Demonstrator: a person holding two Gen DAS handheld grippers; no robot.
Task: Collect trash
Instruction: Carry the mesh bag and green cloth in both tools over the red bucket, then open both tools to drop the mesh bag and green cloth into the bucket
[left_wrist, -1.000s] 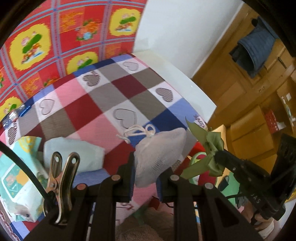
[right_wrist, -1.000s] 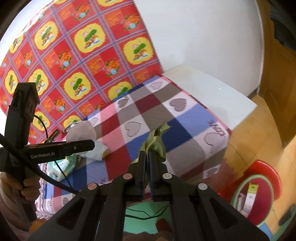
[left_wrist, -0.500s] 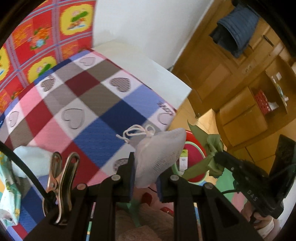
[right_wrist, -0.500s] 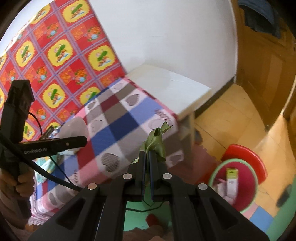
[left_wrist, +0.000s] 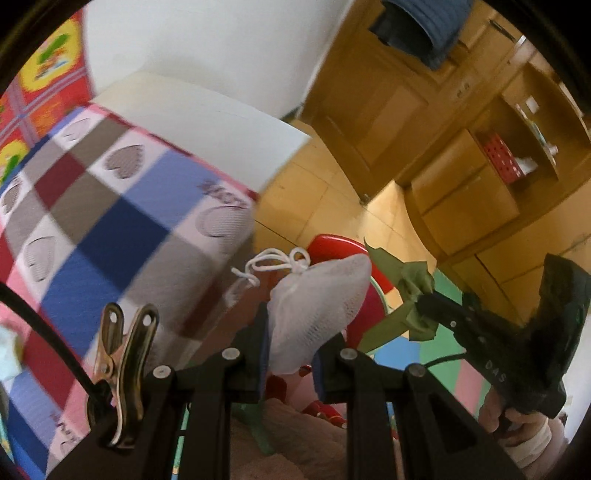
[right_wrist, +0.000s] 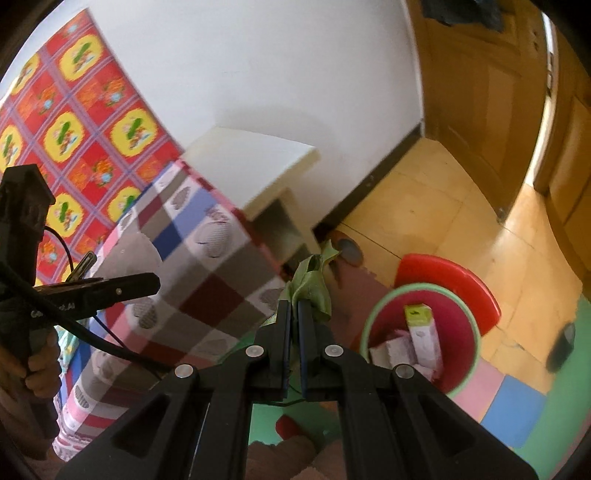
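Left wrist view: the white mesh pouch sits pinched between the two fingers of the left gripper, its body bulging up toward 1 o'clock and its knotted white drawstring trailing toward 11 o'clock. The jaws stand fairly wide, pressed only against the pouch's lower part. At 3 o'clock of the pouch, the right gripper holds a crumpled green wrapper, just beside the pouch. Behind the pouch, part of a red bin shows on the floor. The checked bedspread with heart patches fills the 9 o'clock side.

In the right wrist view, the right gripper has its jaws nearly together, clamping the green wrapper, which sticks out toward 12 o'clock. At 3 o'clock lies the red bin with a green rim, holding small cartons. The left gripper reaches in from 9 o'clock over the bedspread; its jaws are blurred in this view.
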